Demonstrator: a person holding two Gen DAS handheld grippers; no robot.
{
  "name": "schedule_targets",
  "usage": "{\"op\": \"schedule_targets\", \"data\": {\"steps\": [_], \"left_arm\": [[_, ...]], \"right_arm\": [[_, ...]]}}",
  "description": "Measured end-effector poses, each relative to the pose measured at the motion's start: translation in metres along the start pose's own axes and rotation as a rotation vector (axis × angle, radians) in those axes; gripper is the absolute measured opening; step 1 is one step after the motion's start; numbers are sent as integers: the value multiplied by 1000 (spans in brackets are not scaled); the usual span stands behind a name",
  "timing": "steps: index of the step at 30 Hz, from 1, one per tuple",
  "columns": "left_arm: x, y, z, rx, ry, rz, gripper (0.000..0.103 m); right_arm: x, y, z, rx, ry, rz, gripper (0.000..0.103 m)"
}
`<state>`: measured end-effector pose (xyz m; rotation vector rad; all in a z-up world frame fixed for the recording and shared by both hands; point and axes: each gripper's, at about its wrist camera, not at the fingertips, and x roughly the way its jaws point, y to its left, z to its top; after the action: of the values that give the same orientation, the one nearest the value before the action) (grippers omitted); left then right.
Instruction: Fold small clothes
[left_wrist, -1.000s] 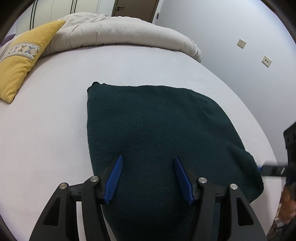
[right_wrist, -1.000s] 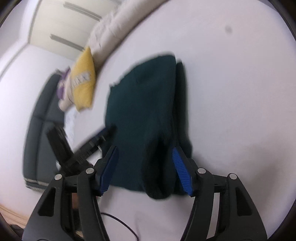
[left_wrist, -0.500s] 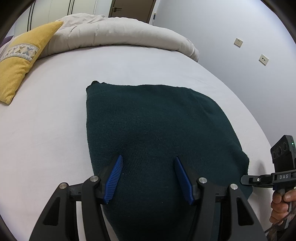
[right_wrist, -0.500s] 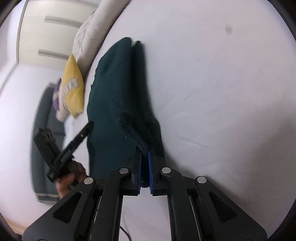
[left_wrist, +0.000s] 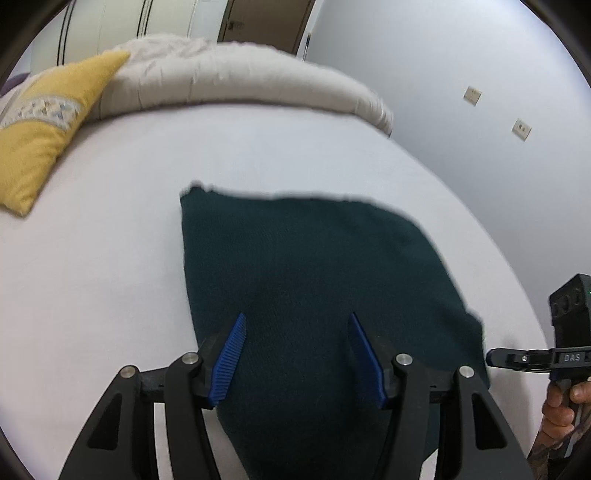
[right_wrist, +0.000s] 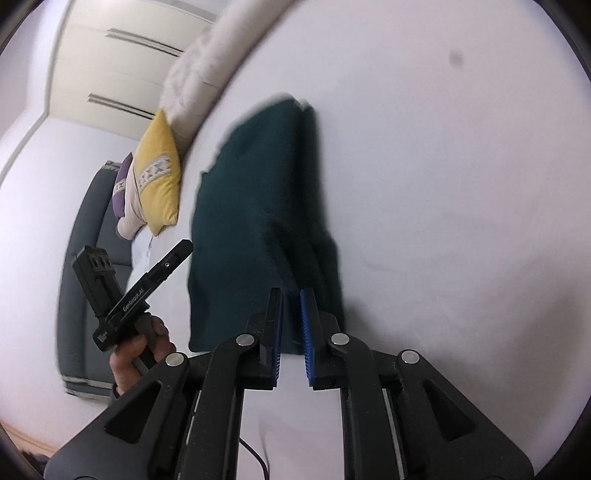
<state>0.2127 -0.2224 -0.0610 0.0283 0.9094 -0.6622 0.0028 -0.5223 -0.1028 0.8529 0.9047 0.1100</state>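
A dark green knitted garment (left_wrist: 317, 280) lies flat on the wide white bed sheet (left_wrist: 110, 258), nearer the foot of the bed than the pillows, apparently already doubled over, since the right wrist view shows a second layer running along its right side. The left gripper (left_wrist: 295, 350) hovers over the near end of the cloth with its blue ribbed fingers (left_wrist: 231, 354) spread wide and nothing between them. The right gripper (right_wrist: 291, 332) sits at the garment's near right corner, its pads drawn close with only a narrow slit between; the frame is blurred there, and I cannot tell whether an edge of the knit is pinched in that slit or merely lies behind it. To my eye the step in hand is taking up the near end for another fold. Doing it well would mean catching both layers at the right corner, and having the left claw come down and bite the matching left corner rather than the middle, so the two corners lift level and the thick knit doesn't sag or twist. The far edge (left_wrist: 277, 194) lies fairly straight and makes a good line to bring the near end up to. There is plenty of bare sheet beyond and on both sides; the yellow patterned cushion (left_wrist: 40, 140) and the rolled beige duvet (left_wrist: 229, 77) sit well apart at the head.
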Motion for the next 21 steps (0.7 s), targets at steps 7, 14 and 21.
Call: {"op": "schedule_targets", "data": {"steps": [7,14,21], "left_arm": [[28,-1,14,8,38,17,60],[38,13,8,-28,40,-18,60],[34,17,4,-46,20,-41,60]], "right_arm": [[40,38,33,-87,63,0,10],[66,-12,44,46,57,81,0],[63,-15,43,59,22,138,0]]}}
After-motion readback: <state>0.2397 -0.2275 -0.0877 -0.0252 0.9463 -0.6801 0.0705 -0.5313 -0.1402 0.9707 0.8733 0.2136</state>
